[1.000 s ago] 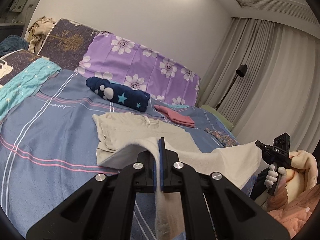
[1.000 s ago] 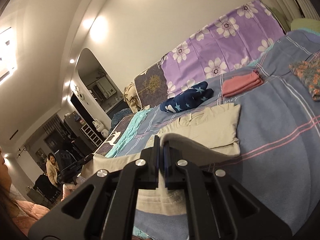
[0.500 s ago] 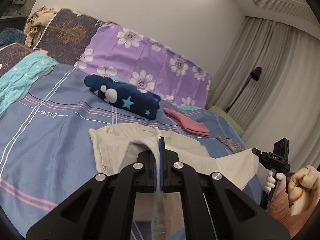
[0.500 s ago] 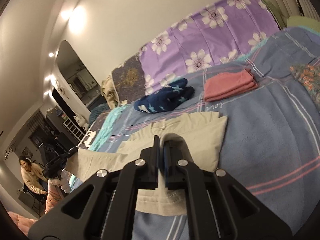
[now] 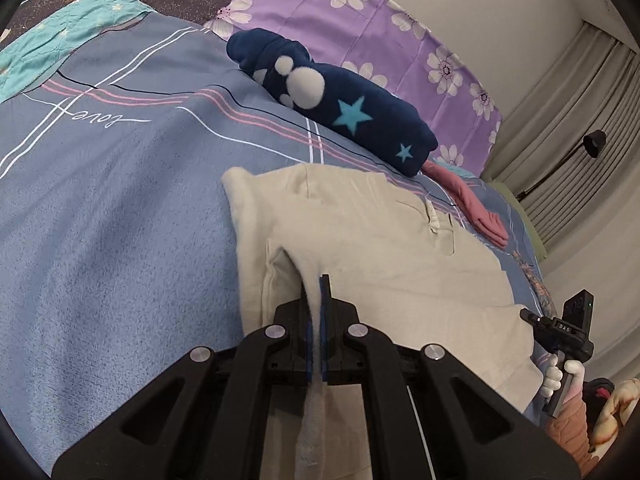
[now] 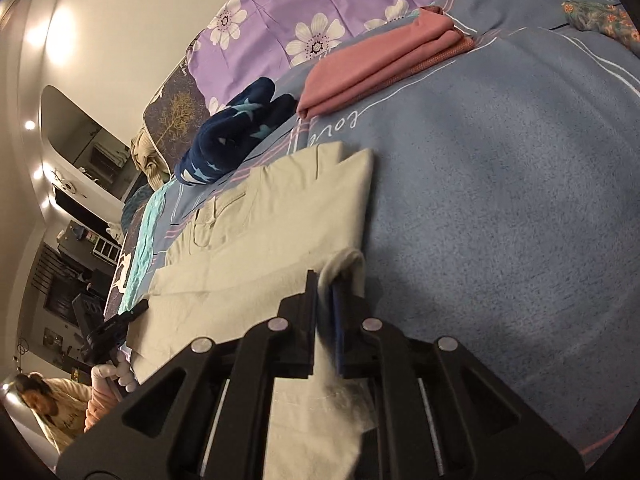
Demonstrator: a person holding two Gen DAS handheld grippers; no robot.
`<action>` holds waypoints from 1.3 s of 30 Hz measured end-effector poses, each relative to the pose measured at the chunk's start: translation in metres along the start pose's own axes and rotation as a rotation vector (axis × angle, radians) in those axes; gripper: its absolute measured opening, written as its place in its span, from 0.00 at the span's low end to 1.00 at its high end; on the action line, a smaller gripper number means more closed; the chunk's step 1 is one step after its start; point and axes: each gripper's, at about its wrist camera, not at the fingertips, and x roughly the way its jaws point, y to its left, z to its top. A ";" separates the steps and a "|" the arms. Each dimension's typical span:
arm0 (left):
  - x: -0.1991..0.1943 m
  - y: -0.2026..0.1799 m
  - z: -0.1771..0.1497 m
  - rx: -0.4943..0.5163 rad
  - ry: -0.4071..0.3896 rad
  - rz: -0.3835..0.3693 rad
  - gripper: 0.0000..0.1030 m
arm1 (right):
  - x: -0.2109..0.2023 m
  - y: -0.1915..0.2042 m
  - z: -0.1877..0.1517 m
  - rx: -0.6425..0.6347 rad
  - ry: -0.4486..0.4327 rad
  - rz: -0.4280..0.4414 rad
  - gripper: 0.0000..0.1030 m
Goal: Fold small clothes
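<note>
Mid-fold: left gripper (image 5: 316,312) clenches the shirt (image 5: 360,240) hem (laid onto its top half). Right gripper (image 6: 325,304) jaws opening, hem between; next, let go

Both wrist views close, angled down; share cream garment (image 5: 360,248) on bed (image 5: 100,220).

Purple floral pillow (image 5: 360,20), floor lamp (image 5: 592,144), curtains (image 5: 580,120) by bed.

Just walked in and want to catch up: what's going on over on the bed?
A person is folding a cream shirt on the blue bedspread with hand-held tongs. The left tongs are clamped on one edge of the shirt. The right tongs are opening with the other edge between them. A navy star fleece and folded pink clothes lie beyond.
</note>
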 end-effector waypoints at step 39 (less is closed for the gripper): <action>0.022 -0.009 0.083 -0.012 -0.064 0.143 0.11 | 0.017 0.000 0.096 0.097 -0.092 -0.037 0.23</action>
